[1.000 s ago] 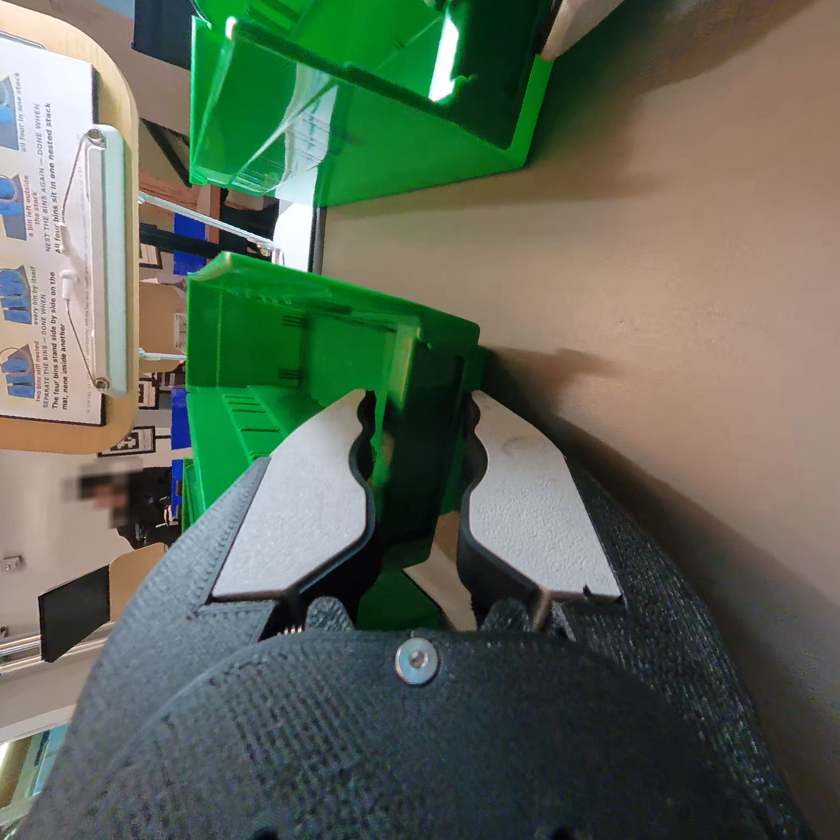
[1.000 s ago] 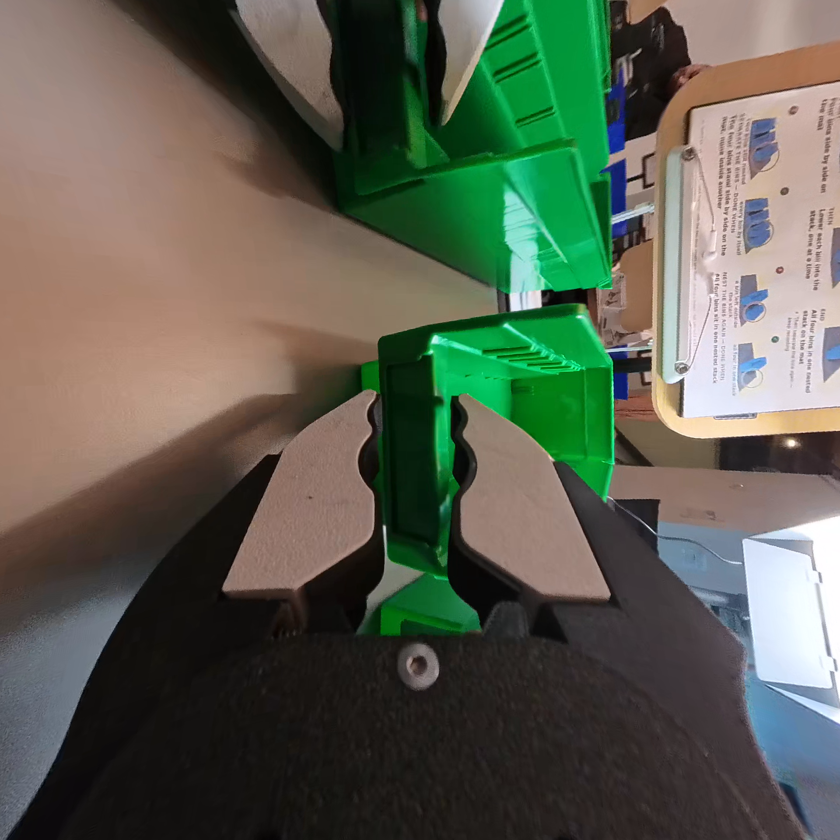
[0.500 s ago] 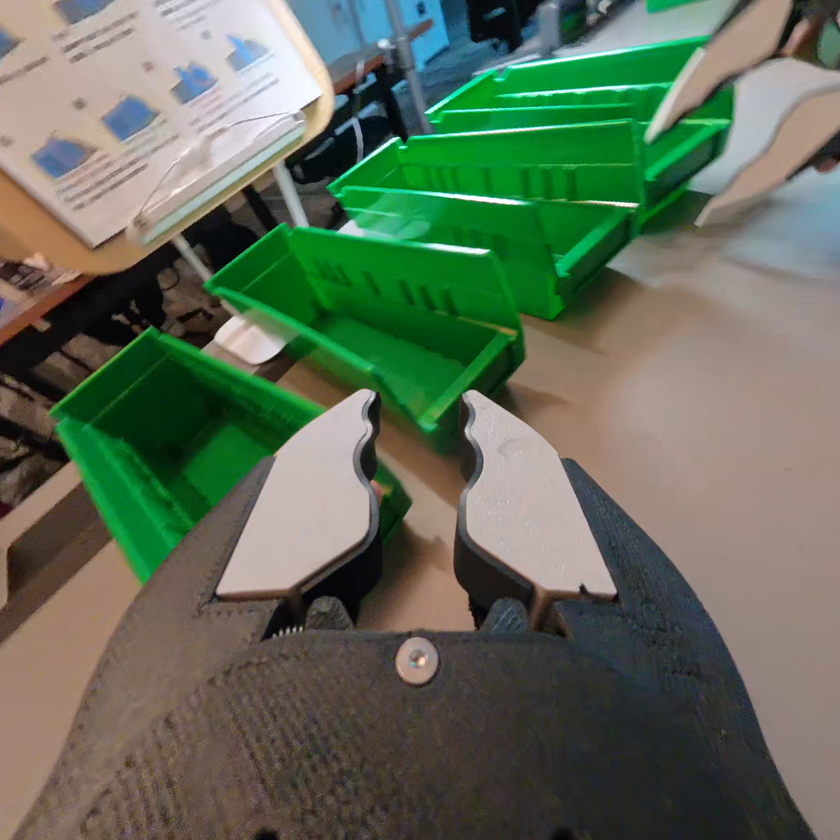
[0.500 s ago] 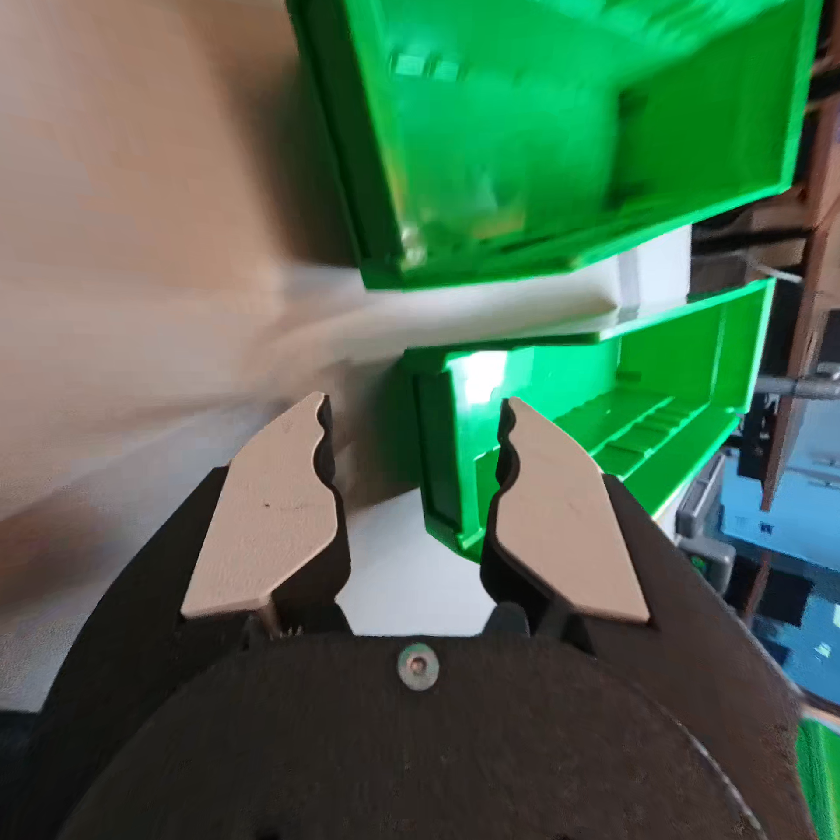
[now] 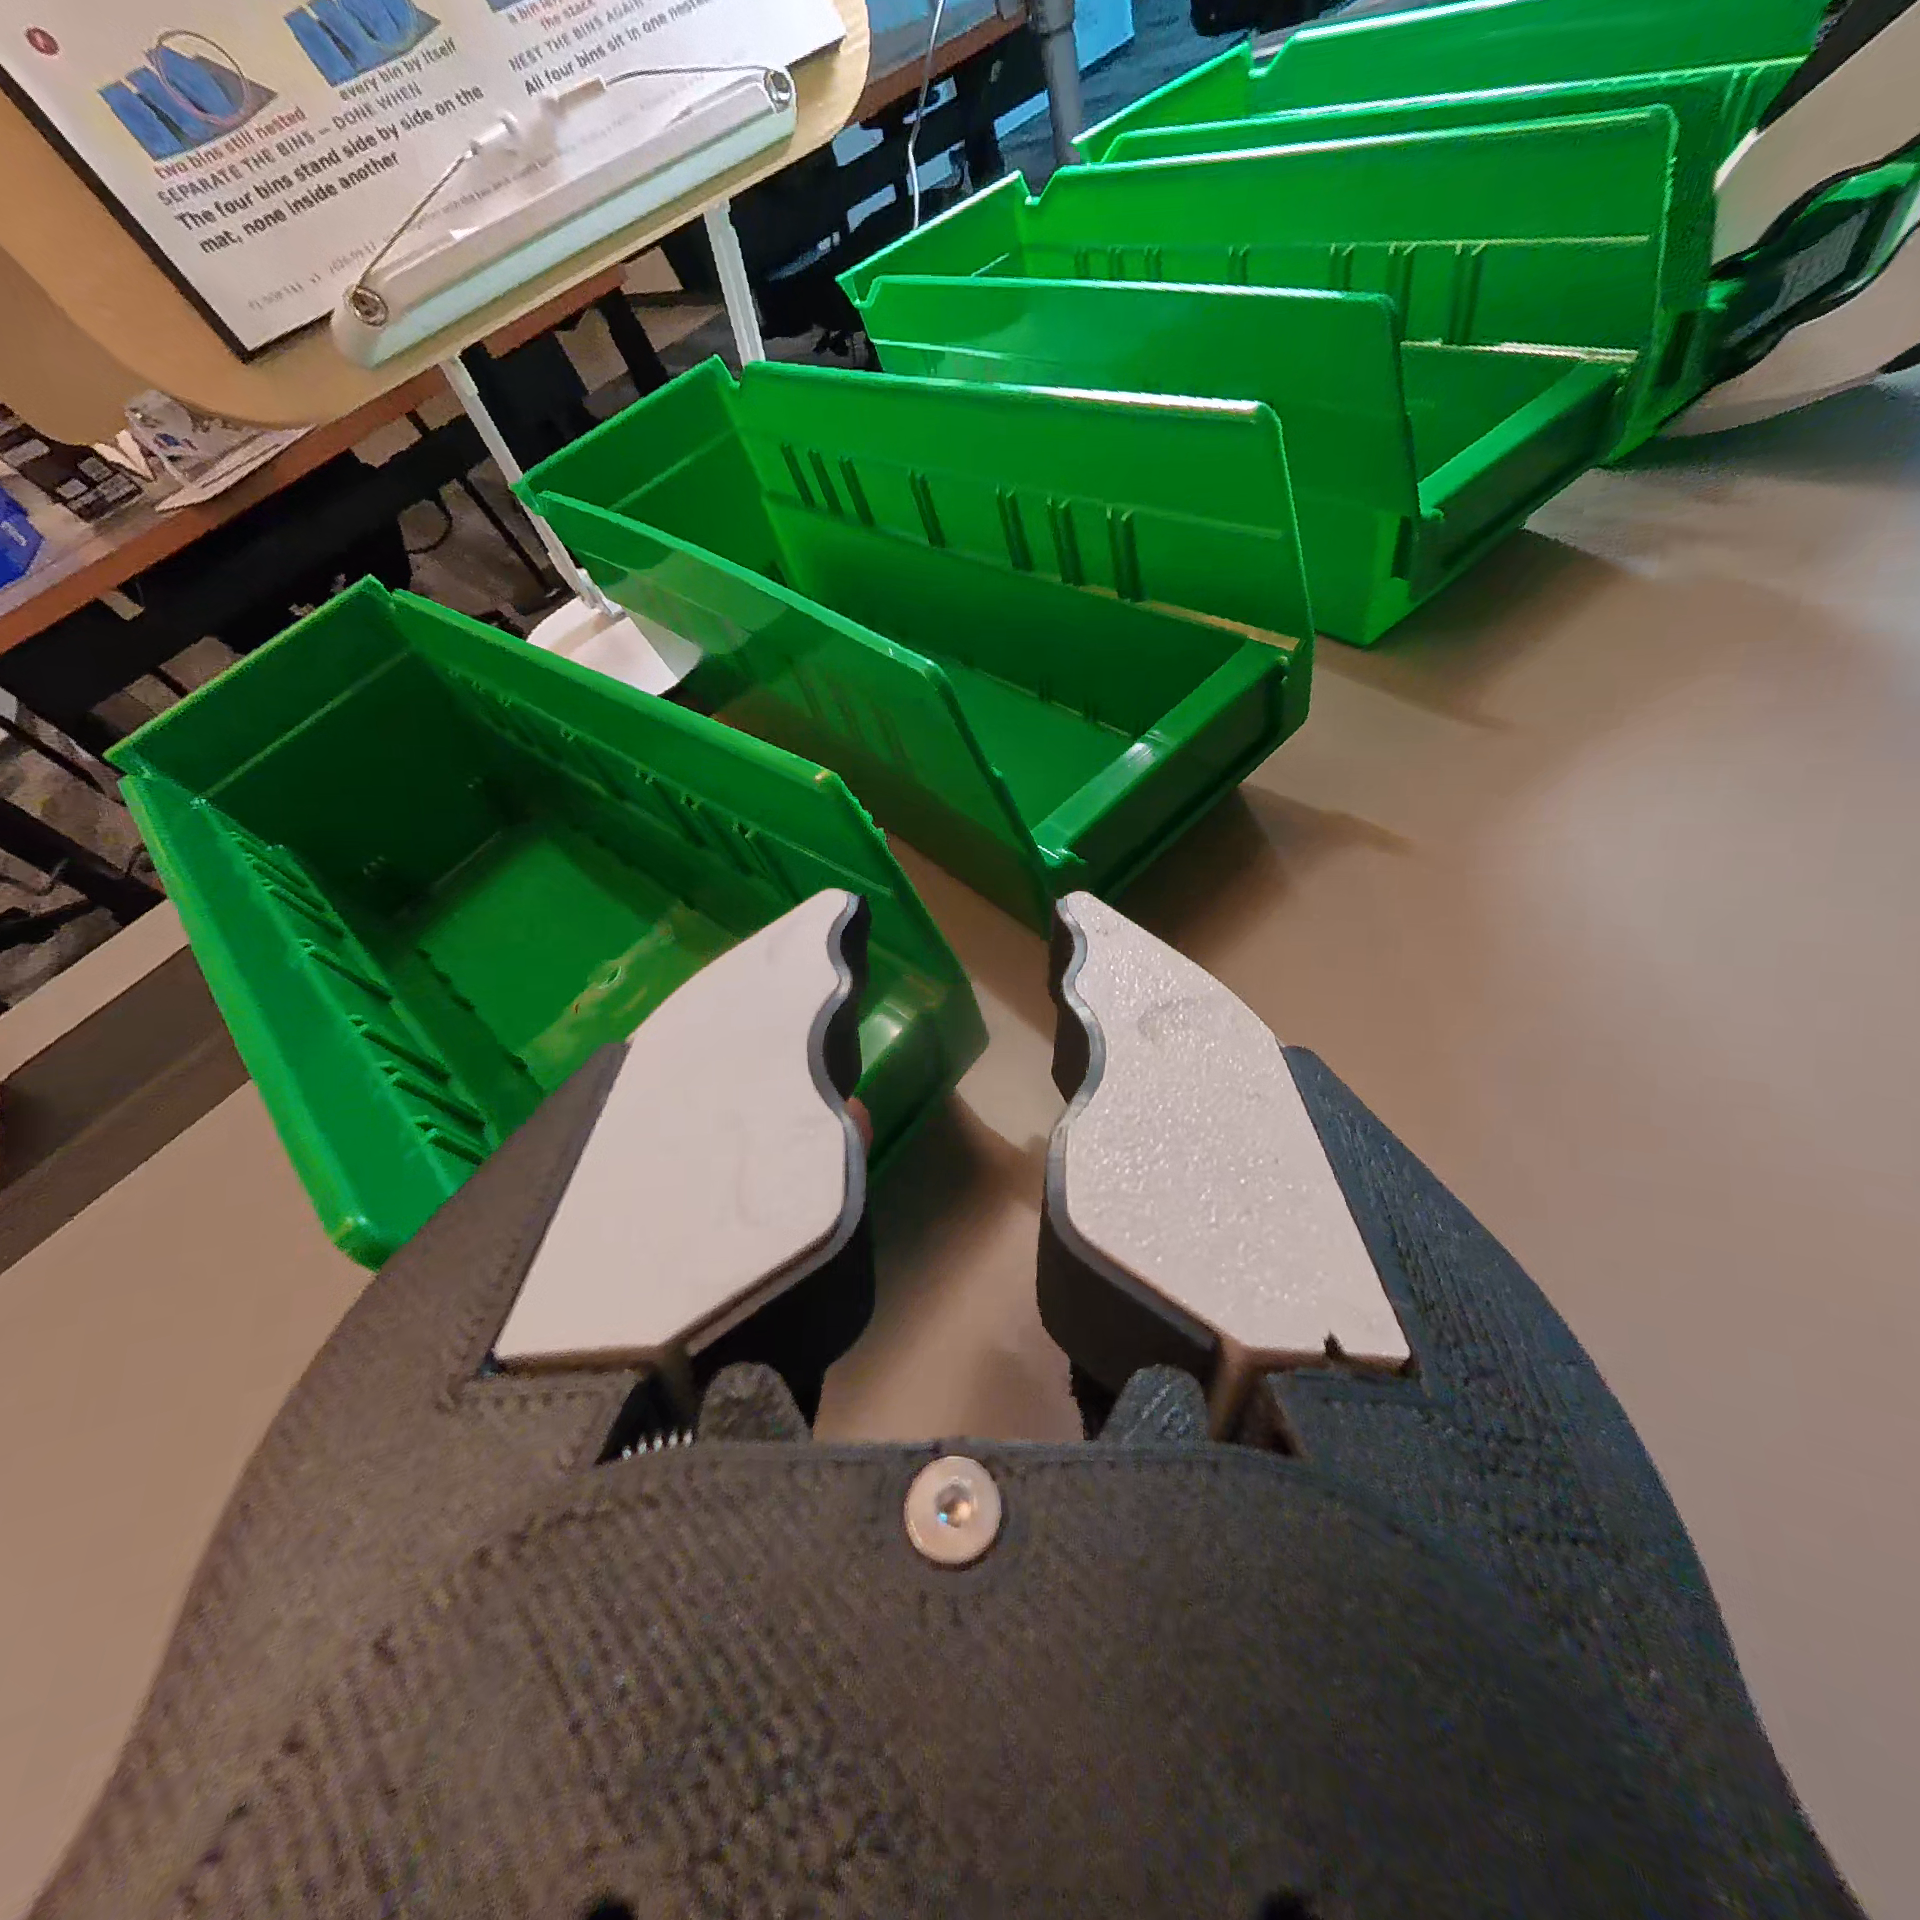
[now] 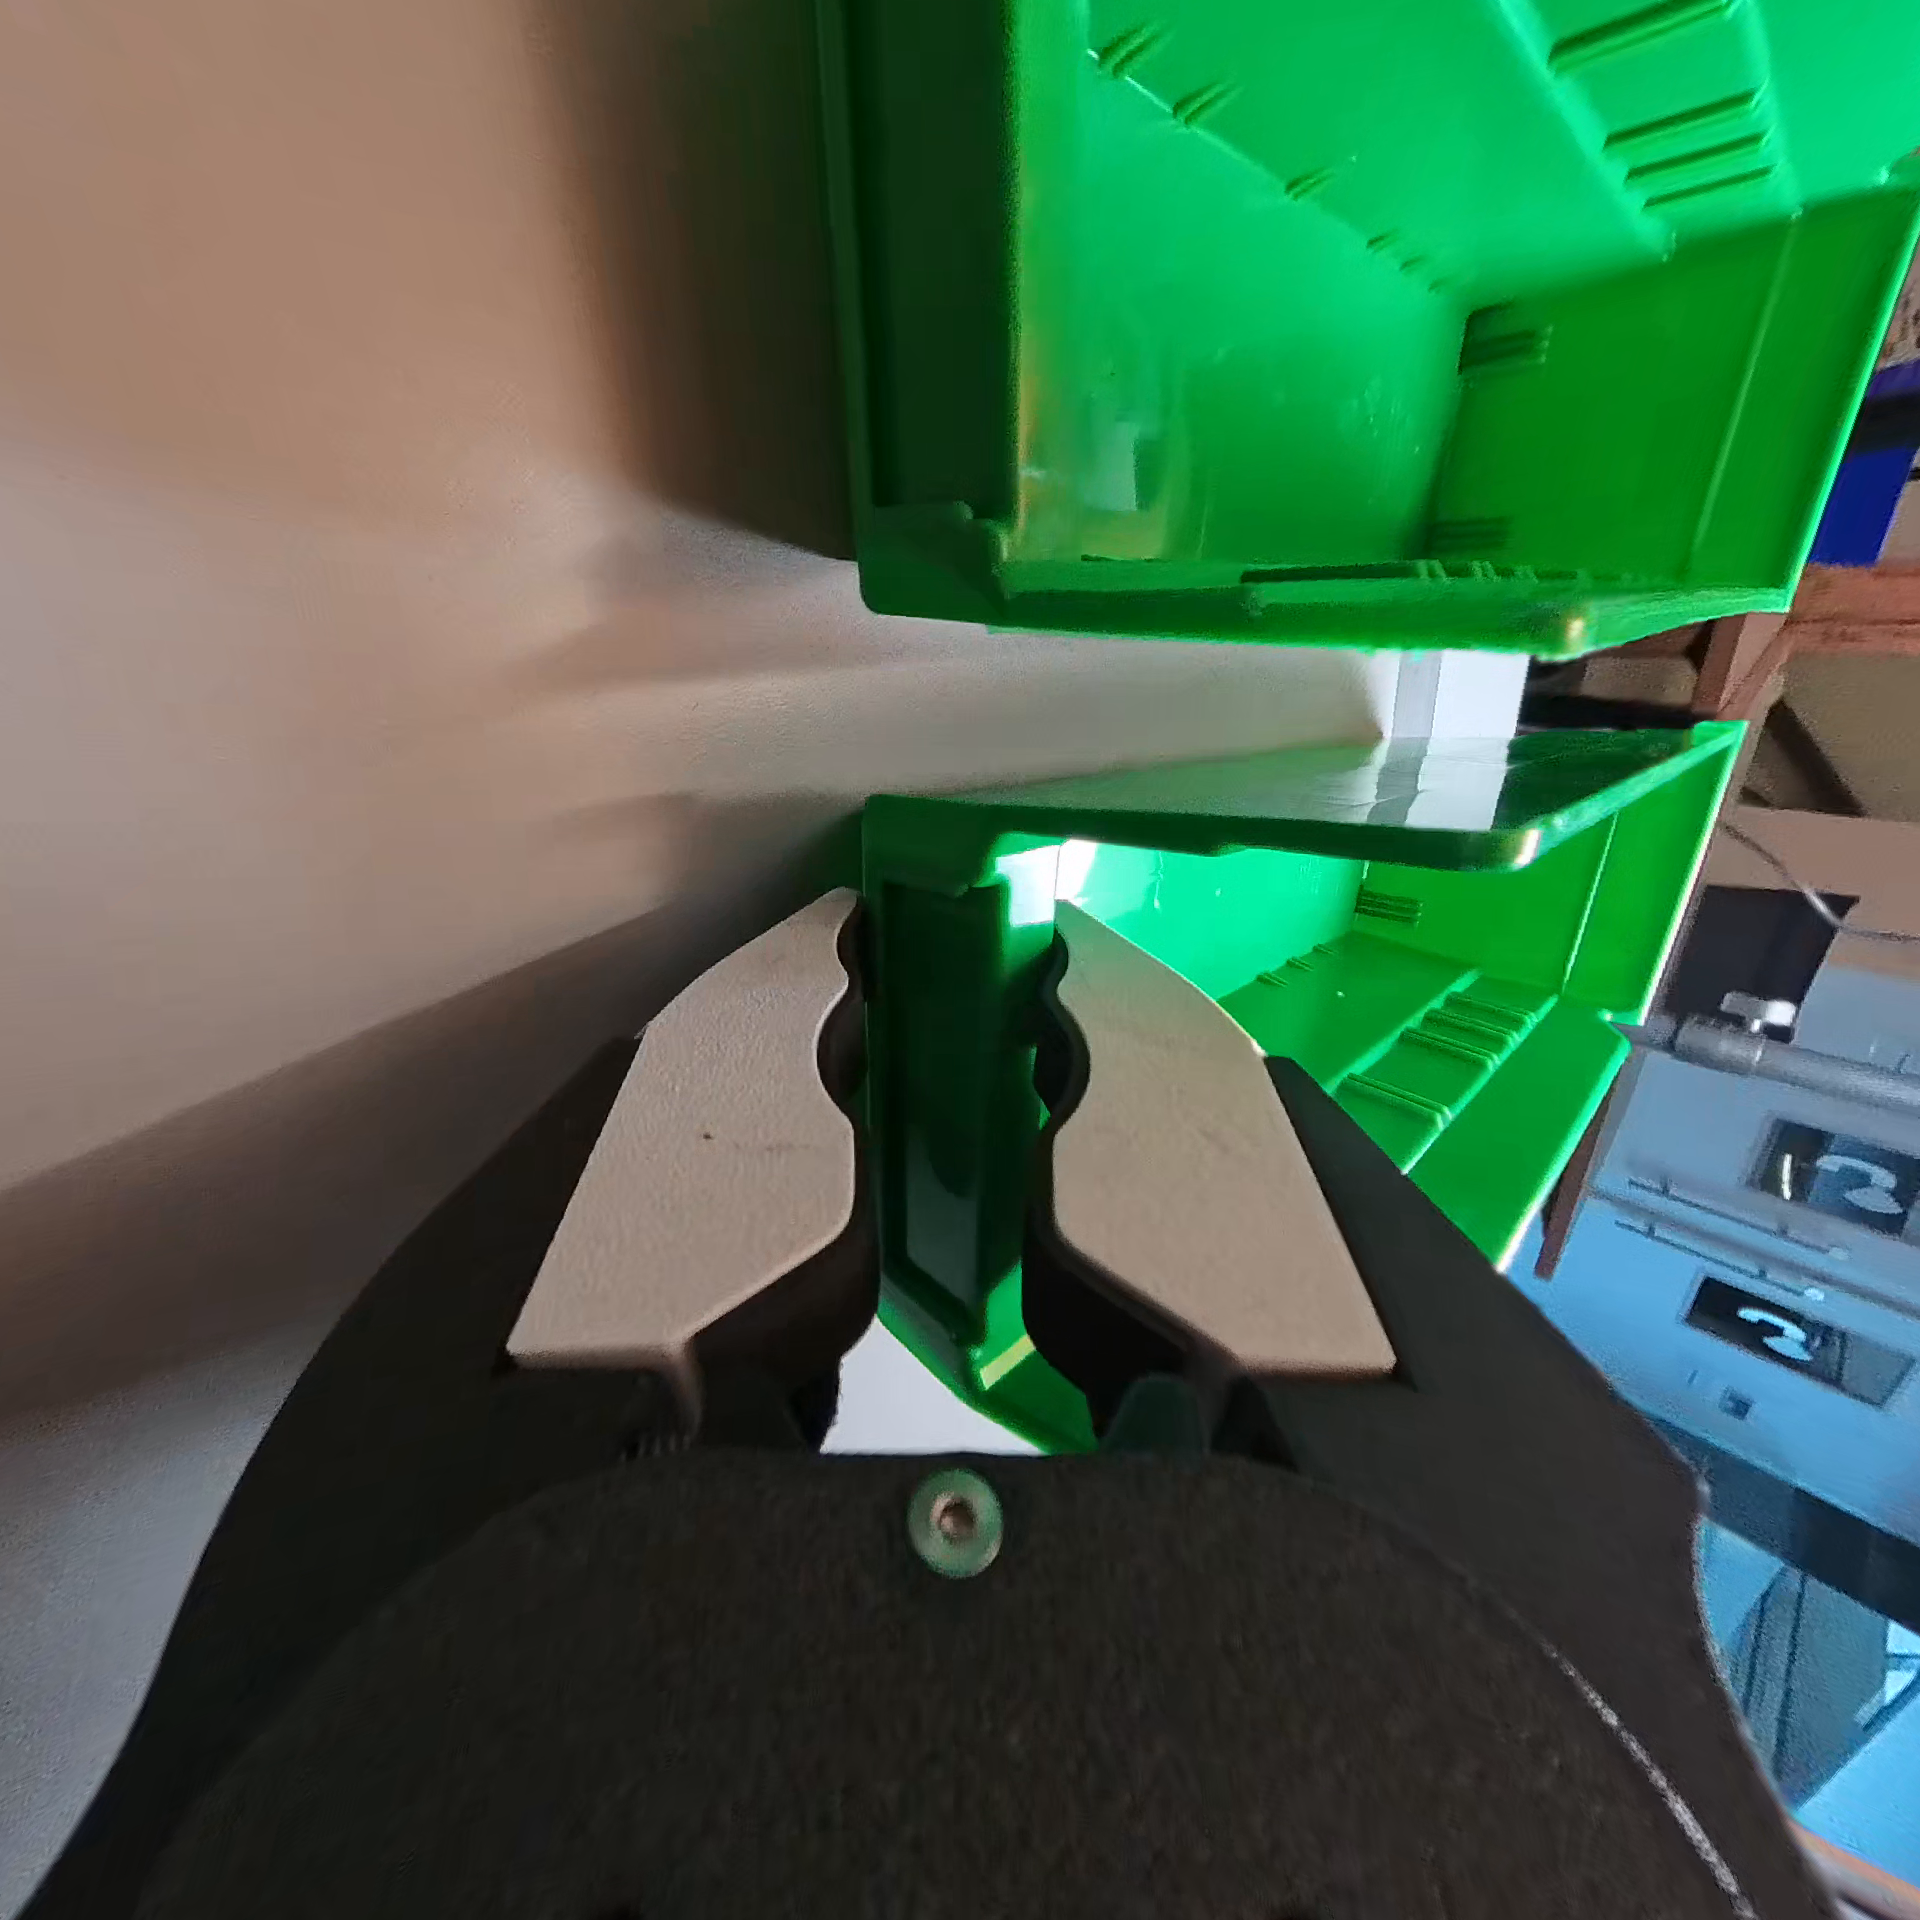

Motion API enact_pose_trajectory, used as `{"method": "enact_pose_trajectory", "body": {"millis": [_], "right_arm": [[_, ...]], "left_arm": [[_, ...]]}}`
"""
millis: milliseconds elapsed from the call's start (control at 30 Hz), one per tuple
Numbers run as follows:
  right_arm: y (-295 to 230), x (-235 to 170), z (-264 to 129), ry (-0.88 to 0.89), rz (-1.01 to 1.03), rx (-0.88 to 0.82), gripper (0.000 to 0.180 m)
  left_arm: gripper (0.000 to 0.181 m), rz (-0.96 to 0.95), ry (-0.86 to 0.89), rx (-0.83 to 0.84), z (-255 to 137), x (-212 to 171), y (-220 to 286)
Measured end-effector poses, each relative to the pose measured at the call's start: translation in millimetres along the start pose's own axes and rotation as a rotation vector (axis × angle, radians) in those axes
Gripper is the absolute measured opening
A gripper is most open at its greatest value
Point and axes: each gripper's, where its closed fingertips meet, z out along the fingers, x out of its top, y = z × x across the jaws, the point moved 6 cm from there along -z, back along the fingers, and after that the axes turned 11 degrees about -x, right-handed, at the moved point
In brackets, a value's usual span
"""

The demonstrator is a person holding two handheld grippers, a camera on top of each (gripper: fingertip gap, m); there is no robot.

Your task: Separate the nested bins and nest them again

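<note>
Several green bins stand side by side on the tan table (image 5: 1558, 935). My left gripper (image 5: 956, 925) is open and empty, hovering over the front right corner of the nearest bin (image 5: 468, 883). A second bin (image 5: 1039, 644) and a third bin (image 5: 1351, 343) lie beyond it. My right gripper (image 6: 951, 935) is shut on the front lip of the far bin (image 6: 1351, 987), one finger inside and one outside. It also shows in the left wrist view (image 5: 1808, 281) at the far bin (image 5: 1558, 94). A neighbouring bin (image 6: 1247, 312) lies close beside the held one.
A clipboard with an instruction sheet (image 5: 416, 156) stands on a white post behind the bins. Desks and shelves with equipment lie beyond the table's far edge. Bare table runs in front of the bins.
My left gripper let go of a bin's lip and drew back, open. My right gripper opened, moved to the far bin's front lip and shut on it.
</note>
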Motion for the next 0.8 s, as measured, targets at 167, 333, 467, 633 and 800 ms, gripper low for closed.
{"method": "enact_pose_trajectory", "body": {"millis": [167, 333, 467, 633, 800], "right_arm": [[4.3, -2.0, 6.6, 0.052, -0.028, -0.008, 0.029], [5.5, -5.2, 6.1, 0.04, -0.02, -0.009, 0.029], [12.3, 9.3, -23.0, 0.142, 0.234, 0.067, 0.05], [33.4, 40.5, -67.6, 0.469, 0.709, 0.093, 0.047], [35.0, 39.2, -65.8, 0.62, 1.002, -0.053, 0.045]], "left_arm": [[0.036, 0.013, -0.024, 0.052, 2.2, -1.2, -1.5], [0.037, 0.027, -0.039, 0.07, 1.3, -3.1, -2.2], [0.038, 0.014, -0.038, 0.075, -0.3, -4.6, -5.4], [0.036, 0.007, -0.027, 0.096, -2.5, -4.2, -9.2], [0.032, 0.057, -0.032, 0.157, -9.6, -4.2, -14.2]]}}
